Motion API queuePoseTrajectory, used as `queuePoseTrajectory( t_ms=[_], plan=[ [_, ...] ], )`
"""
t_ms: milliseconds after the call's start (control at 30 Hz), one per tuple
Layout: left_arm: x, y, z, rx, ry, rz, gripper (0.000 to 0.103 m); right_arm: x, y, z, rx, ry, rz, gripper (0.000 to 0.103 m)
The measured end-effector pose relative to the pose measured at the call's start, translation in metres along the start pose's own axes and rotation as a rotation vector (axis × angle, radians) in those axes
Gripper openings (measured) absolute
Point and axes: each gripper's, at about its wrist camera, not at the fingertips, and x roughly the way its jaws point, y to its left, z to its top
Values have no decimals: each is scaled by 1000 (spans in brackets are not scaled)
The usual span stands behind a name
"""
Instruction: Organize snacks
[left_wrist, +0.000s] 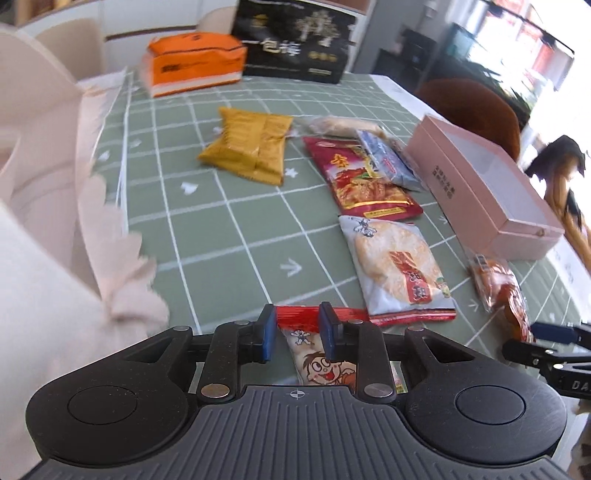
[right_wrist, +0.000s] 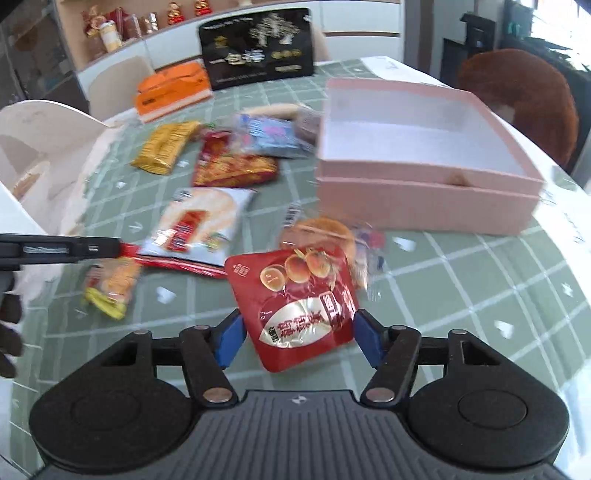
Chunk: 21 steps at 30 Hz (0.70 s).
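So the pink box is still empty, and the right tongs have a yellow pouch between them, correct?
Not quite. The pouch between the right tongs is red, not yellow, as the right wrist view shows; the yellow packet lies far back on the table. The pink box is indeed empty.

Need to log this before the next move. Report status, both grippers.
Left gripper around cartoon snack packet. Right gripper straddling red pouch, grip unconfirmed. Pink box open, empty. Loose snacks between, nothing blocking the box.
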Motion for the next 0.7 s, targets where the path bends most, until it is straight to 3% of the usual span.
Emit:
queuePoseTrajectory(
  t_ms=[167, 300, 433, 533, 700],
  plan=[
    [1, -25, -14, -39, -6, -60, 29, -1, -25, -9, 43, 16, -94, 64],
    [4, -57, -22, 13, 18, -143, 29, -6, -35, -18, 74, 25, -141, 66],
    [5, -79, -28, 80, 54, -233, 29, -9, -37, -25, 82, 46, -125, 68],
    [1, -86, -31, 124, 47, -228, 29, -10, -32, -28, 73, 46, -126, 70],
    [-11, -67, -24, 79, 19, -182, 29, -15, -26, -29, 85, 26, -116, 70]
  ],
)
